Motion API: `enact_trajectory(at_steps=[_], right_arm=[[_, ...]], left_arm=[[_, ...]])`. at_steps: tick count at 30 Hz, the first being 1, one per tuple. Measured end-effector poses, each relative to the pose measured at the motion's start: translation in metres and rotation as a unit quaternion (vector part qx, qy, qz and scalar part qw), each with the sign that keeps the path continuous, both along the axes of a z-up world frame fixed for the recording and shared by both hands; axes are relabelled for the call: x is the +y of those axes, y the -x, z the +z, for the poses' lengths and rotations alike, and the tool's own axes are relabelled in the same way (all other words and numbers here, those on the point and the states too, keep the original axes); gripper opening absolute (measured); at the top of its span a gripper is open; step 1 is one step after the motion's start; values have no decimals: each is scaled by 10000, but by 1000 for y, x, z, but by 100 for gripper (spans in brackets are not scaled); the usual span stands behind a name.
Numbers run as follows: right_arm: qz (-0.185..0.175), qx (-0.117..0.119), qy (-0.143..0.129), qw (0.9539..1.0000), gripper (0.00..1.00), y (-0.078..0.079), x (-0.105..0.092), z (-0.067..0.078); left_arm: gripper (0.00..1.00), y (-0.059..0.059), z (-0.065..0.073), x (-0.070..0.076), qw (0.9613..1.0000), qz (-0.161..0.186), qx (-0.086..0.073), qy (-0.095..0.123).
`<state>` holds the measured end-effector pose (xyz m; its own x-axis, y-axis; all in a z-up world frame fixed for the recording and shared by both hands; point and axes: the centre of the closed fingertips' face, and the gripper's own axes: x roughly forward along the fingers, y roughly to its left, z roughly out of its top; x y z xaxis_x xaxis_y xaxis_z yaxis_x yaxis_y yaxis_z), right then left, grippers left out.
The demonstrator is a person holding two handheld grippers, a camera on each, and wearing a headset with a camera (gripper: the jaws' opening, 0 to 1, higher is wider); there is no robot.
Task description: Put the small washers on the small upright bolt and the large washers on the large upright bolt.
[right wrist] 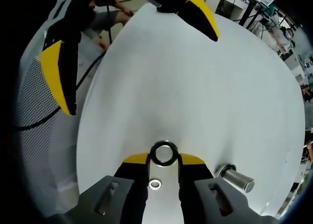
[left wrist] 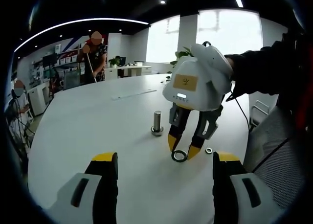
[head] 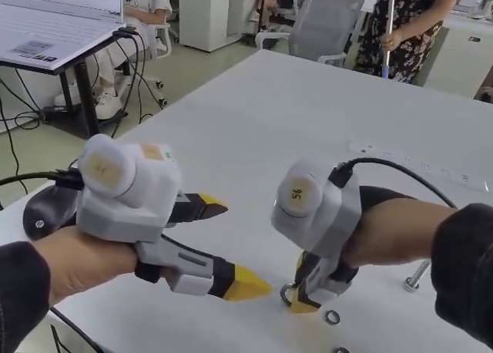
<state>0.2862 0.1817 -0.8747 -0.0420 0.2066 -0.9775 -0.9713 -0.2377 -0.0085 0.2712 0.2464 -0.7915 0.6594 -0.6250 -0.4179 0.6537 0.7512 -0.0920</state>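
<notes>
low centre, the right gripper (right wrist: 164,160) is pinching a large washer (right wrist: 164,153); it is likely needing a level carry onto the large bolt (right wrist: 235,179), lower right. the left gripper (left wrist: 165,160) is gaping, holding nothing.

Washer (right wrist: 164,153) and bolt (left wrist: 157,122): bare shiny metal. Table (head: 293,122): smooth matt white. Right gripper (left wrist: 183,148) shell: smooth white plastic, slight sheen.

Black fingers (head: 246,285) tipped yellow, white table (head: 308,122), silvery washer (right wrist: 152,154) and bolt (left wrist: 157,122)
</notes>
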Motion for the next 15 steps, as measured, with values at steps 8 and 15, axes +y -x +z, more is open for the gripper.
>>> enact_trajectory(at_steps=[8,15], right_arm=[[-114,-25,47,9999,23,-7,-13,5],[-305,-43,22,9995,23,-17,-25,11]], left_arm=[[79,-1,-1,-1,10000,-28,6,-4],[79,-1,0,-3,10000,-58,6,-12]])
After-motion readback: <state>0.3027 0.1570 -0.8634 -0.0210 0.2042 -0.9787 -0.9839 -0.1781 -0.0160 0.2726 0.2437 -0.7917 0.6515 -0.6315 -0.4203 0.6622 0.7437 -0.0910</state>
